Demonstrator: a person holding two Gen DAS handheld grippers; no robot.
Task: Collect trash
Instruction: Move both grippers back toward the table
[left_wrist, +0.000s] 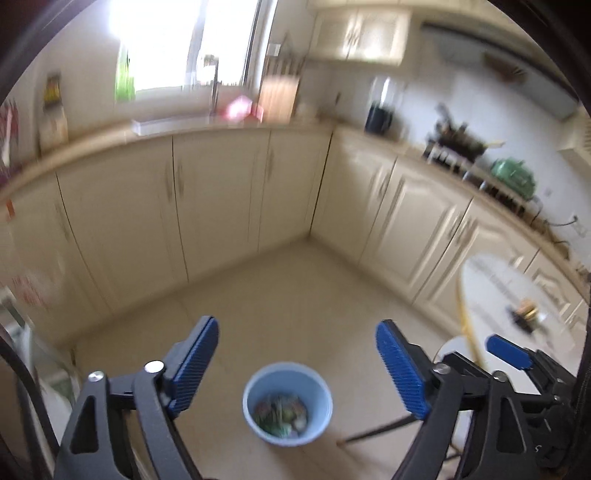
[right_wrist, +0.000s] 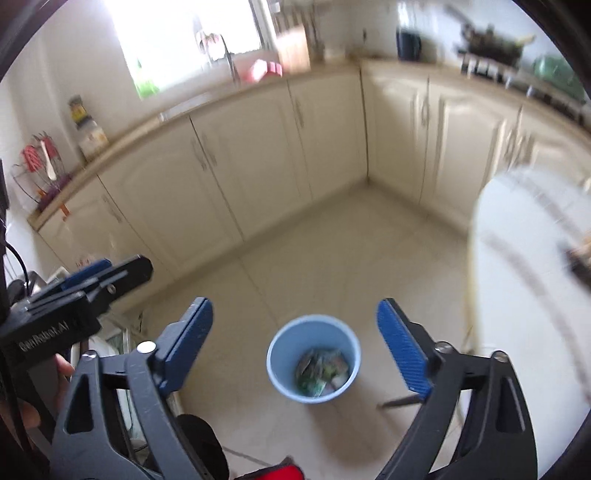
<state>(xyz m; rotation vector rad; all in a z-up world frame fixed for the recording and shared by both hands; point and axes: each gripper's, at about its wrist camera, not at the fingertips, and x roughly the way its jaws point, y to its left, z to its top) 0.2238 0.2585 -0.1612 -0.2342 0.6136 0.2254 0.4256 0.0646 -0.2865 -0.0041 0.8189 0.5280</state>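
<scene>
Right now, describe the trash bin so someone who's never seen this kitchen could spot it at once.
Start at the L-shaped run of cream base cabinets and look down to the pale tiled floor in front of them. The light blue round bin stands there alone, next to the white round table. It is the only blue container on the floor, open-topped, with crumpled colourful wrappers at the bottom.

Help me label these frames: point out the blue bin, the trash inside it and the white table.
blue bin (left_wrist: 321, 400): left wrist view, right inner wall.
trash (right_wrist: 322, 373): right wrist view, middle of the pile.
white table (right_wrist: 524, 258): right wrist view, bare top.
</scene>
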